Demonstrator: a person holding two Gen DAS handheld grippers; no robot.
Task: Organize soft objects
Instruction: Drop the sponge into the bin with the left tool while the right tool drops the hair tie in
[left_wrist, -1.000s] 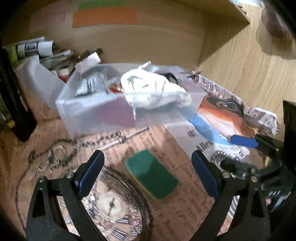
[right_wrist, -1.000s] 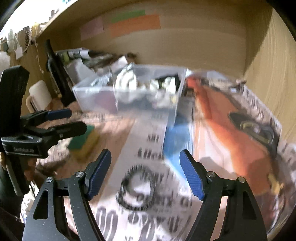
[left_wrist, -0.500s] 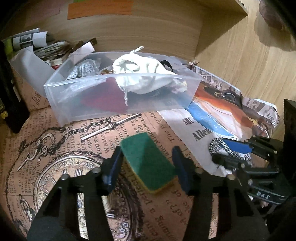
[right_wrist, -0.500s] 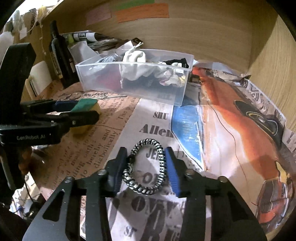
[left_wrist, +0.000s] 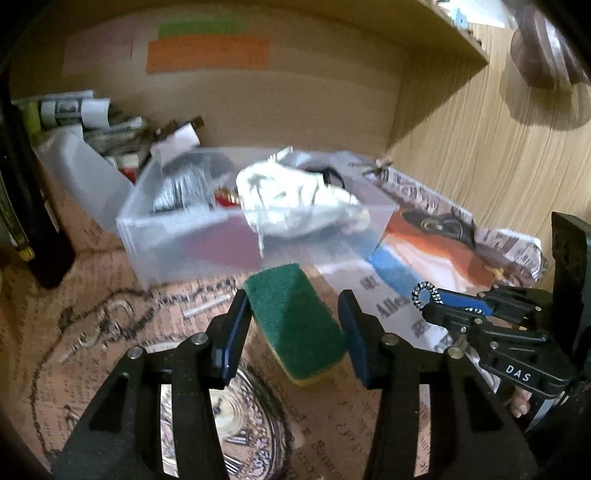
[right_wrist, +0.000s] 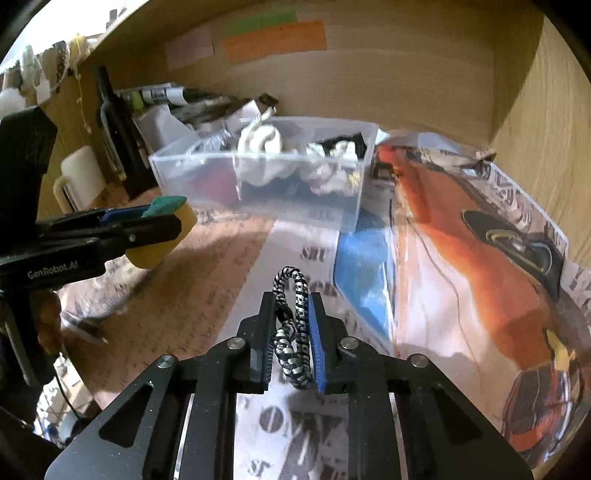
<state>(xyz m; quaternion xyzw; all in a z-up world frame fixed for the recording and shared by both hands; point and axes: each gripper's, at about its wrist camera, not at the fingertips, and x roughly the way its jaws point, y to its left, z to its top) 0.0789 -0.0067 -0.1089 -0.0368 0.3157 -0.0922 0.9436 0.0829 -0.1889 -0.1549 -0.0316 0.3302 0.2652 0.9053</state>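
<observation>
While both tools are held above the paper-covered surface, the left gripper (left_wrist: 293, 325) is seen with its jaws closed on a sponge (left_wrist: 295, 314), green scouring face upward and yellow foam beneath, which is clamped by its long sides and tilted with its far end higher. From the right wrist view the same sponge (right_wrist: 168, 229) is shown raised clear of the brown printed paper (right_wrist: 177, 295), its tip projecting beyond the fingertips toward the clear plastic bin (right_wrist: 347, 206). The right gripper (right_wrist: 291, 332) is held lower and to the right, its jaws pressed together on a black-and-white braided loop (right_wrist: 293, 325), which is squeezed into a narrow oval and stands upright between the blue pads (right_wrist: 317, 339); in the left wrist view only the loop's end (left_wrist: 426, 293) is seen protruding past the fingertips. Ahead of both tools the bin (left_wrist: 147, 254) is set against the wooden back wall (left_wrist: 295, 103), and it is filled with a crumpled white cloth (left_wrist: 291, 203), a dark item and something red whose nature cannot be made out through the blur. A newspaper sheet with an orange and blue picture (right_wrist: 461, 229) is spread to the right of the bin, just beside it. Rolled papers and clutter (left_wrist: 88, 118) are piled behind the bin on the left, next to a dark upright object (left_wrist: 22, 206). Coloured notes (right_wrist: 275, 35) are stuck on the back wall.
</observation>
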